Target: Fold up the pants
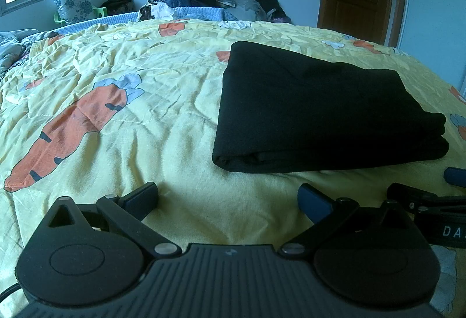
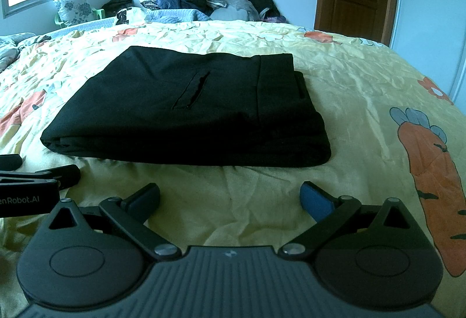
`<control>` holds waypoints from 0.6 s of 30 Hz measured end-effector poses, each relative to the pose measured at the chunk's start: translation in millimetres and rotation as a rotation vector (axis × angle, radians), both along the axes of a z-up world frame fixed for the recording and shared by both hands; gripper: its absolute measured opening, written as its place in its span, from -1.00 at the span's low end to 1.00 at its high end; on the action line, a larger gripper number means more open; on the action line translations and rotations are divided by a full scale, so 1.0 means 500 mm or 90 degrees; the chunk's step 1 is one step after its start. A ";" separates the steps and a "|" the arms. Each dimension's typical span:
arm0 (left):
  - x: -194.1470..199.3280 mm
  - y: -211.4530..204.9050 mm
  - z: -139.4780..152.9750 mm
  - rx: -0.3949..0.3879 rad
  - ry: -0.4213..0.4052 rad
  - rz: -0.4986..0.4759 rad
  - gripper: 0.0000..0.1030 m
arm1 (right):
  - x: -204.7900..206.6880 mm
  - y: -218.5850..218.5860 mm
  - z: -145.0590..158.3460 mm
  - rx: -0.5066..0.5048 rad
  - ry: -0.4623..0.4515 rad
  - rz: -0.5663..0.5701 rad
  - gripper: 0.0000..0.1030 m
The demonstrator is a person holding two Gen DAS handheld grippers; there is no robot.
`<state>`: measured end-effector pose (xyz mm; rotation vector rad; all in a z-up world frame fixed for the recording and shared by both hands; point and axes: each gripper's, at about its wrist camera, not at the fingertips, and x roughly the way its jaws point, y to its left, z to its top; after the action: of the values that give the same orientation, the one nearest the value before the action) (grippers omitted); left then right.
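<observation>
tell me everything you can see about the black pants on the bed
The black pants lie folded into a compact, roughly rectangular stack of several layers on the yellow carrot-print bedspread. The fabric looks matte, smooth and woven. On top a slit pocket gapes slightly, and a waistband-like band runs along the right end. The layered fold edges face the cameras. It rests flat on the bedspread only; both open claws, left and right, sit short of it, not touching.
</observation>
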<state>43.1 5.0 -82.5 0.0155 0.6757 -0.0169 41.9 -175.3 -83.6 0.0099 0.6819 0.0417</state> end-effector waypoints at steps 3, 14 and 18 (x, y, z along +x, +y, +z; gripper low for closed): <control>0.000 -0.002 0.000 0.000 0.000 0.000 1.00 | 0.000 0.000 0.000 0.000 0.000 0.000 1.00; 0.001 -0.001 0.000 0.000 0.000 0.000 1.00 | 0.000 0.000 0.000 0.000 0.000 0.000 1.00; 0.000 0.001 0.000 0.000 0.000 0.000 1.00 | -0.001 -0.001 0.000 0.000 0.000 0.000 1.00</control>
<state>43.4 5.5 -82.7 0.0154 0.6755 -0.0169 41.7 -175.6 -83.7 0.0098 0.6815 0.0417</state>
